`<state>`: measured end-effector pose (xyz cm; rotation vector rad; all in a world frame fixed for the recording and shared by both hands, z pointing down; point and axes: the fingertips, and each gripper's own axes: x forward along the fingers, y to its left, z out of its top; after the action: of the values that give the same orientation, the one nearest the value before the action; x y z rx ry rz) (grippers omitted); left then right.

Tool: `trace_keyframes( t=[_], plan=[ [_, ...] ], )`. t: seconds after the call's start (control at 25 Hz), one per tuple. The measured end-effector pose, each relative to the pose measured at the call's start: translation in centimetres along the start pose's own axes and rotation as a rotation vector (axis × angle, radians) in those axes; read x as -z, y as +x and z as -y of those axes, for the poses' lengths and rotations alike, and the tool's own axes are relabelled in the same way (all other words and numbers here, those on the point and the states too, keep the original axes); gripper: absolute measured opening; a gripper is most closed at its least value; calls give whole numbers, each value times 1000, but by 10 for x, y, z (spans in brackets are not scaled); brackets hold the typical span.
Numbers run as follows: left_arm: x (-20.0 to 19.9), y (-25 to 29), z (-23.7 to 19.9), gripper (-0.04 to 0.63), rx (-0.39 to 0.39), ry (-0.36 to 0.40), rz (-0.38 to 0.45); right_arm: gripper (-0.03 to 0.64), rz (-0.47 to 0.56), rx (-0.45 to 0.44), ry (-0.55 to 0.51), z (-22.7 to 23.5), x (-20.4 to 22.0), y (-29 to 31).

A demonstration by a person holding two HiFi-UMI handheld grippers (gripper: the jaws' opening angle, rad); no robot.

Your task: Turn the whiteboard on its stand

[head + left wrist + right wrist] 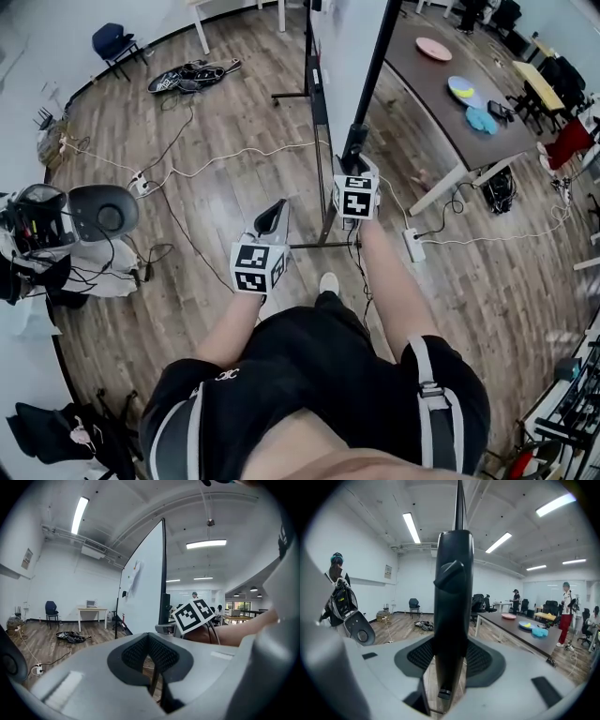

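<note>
The whiteboard [345,56] stands just ahead of me on its black stand [320,141], its white face [140,592] edge-on and tall in the left gripper view. My right gripper [354,161] is shut on the board's black side bar [375,66]. In the right gripper view that bar [452,602] runs straight up between the pads [483,660], which press on both sides of it. My left gripper [278,210] hangs lower left of the stand, apart from it. It is shut [151,656] with nothing in it.
A dark table [441,108] with plates stands to the right of the board. A power strip [412,246] and white cables [234,159] lie on the wood floor by the stand's foot [323,244]. A grey chair [101,211] is at the left, and bags [192,75] lie further back.
</note>
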<state>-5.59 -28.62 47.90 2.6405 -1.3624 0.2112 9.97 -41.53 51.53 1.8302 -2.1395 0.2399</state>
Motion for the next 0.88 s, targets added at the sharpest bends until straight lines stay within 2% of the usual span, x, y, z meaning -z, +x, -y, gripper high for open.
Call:
trace_keyframes(
  t=[0.44, 0.88],
  plan=[
    [17, -39, 8, 6, -17, -24, 12, 196, 50, -3, -12, -50, 11, -37],
    [49, -111, 1, 6, -63, -37, -9, 195, 52, -19, -21, -110, 22, -78]
  ],
)
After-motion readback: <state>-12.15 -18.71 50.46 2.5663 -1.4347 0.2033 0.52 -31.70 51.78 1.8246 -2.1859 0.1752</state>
